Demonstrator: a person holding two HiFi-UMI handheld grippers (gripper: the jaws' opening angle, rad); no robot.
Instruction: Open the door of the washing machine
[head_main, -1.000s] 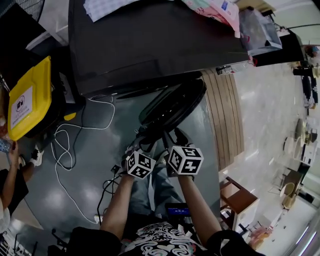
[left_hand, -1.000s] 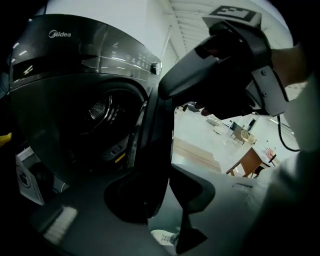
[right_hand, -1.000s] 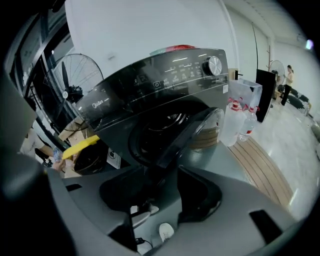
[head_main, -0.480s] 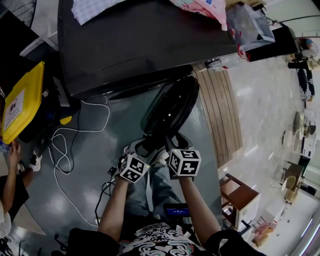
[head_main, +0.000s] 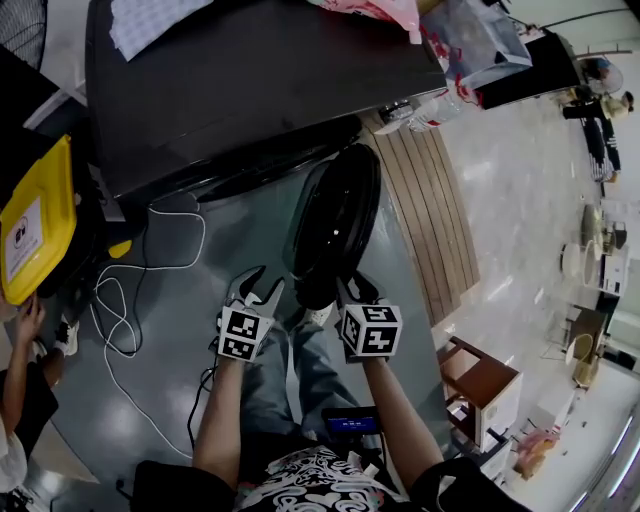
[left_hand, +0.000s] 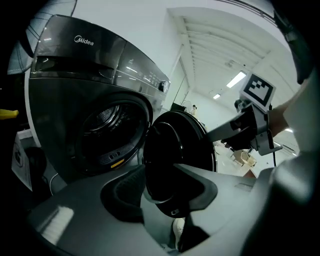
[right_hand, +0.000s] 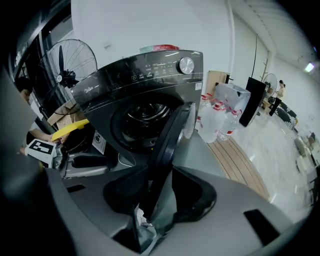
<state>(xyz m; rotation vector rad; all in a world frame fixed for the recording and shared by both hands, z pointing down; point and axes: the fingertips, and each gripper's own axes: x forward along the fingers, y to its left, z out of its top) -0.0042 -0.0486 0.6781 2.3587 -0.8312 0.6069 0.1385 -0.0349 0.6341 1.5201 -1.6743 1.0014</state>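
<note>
The dark front-loading washing machine (head_main: 250, 90) stands at the top of the head view, its drum opening (left_hand: 107, 130) uncovered. Its round black door (head_main: 335, 220) hangs swung far out toward me. My right gripper (head_main: 352, 292) is at the door's near edge. In the right gripper view the door (right_hand: 172, 135) runs edge-on between the closing jaws of the right gripper (right_hand: 160, 195), with a gap still showing on its right side. My left gripper (head_main: 256, 288) hangs left of the door, apart from it. The left gripper (left_hand: 165, 192) is closing with nothing between its jaws.
A yellow-lidded bin (head_main: 35, 220) and loose white cables (head_main: 120, 290) lie on the floor at left, near a person's arm (head_main: 20, 350). A slatted wooden platform (head_main: 420, 200) with water bottles (right_hand: 215, 120) is right of the machine. A wooden stool (head_main: 475, 390) stands at lower right. A fan (right_hand: 70, 65) is behind.
The door has swung further out, away from the machine. My left gripper has come off the door's edge and moved left. The right gripper stays at the edge.
</note>
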